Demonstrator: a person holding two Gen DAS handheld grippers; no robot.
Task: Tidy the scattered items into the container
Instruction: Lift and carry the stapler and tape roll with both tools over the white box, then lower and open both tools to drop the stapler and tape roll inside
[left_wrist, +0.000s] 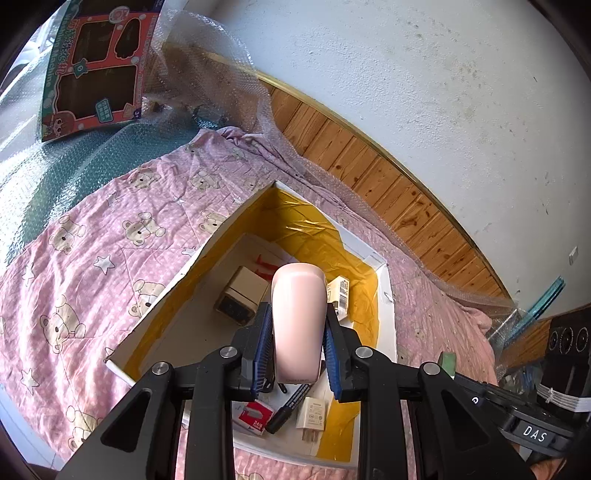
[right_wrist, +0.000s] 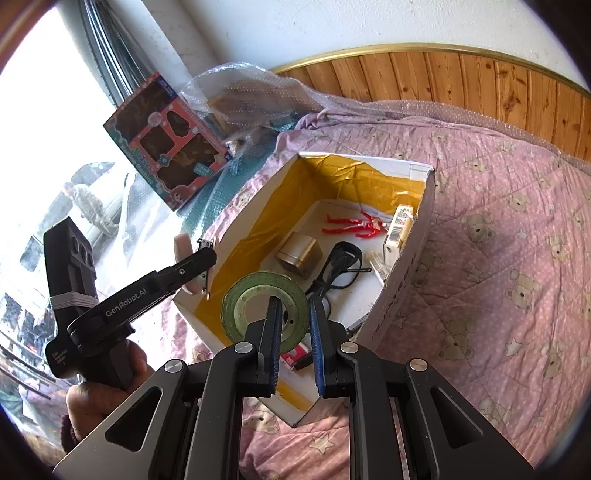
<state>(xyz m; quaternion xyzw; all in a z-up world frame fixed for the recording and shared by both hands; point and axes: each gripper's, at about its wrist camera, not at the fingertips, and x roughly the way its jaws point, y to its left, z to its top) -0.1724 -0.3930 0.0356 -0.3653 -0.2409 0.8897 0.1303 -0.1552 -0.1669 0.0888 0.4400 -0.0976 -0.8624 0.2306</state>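
Left wrist view: my left gripper (left_wrist: 295, 332) clamps the pink case (left_wrist: 298, 317), long axis pointing forward, directly above the open box (left_wrist: 384, 295). My right gripper (right_wrist: 293, 325) pinches the tape roll (right_wrist: 255, 295) over the box's near corner.

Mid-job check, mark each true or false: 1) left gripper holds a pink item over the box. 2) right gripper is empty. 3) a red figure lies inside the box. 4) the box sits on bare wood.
1) True: the left gripper is shut on the pink item above the box.
2) False: the right gripper grips a green tape roll.
3) True: the red figure lies inside.
4) False: the box rests on a pink bear quilt.
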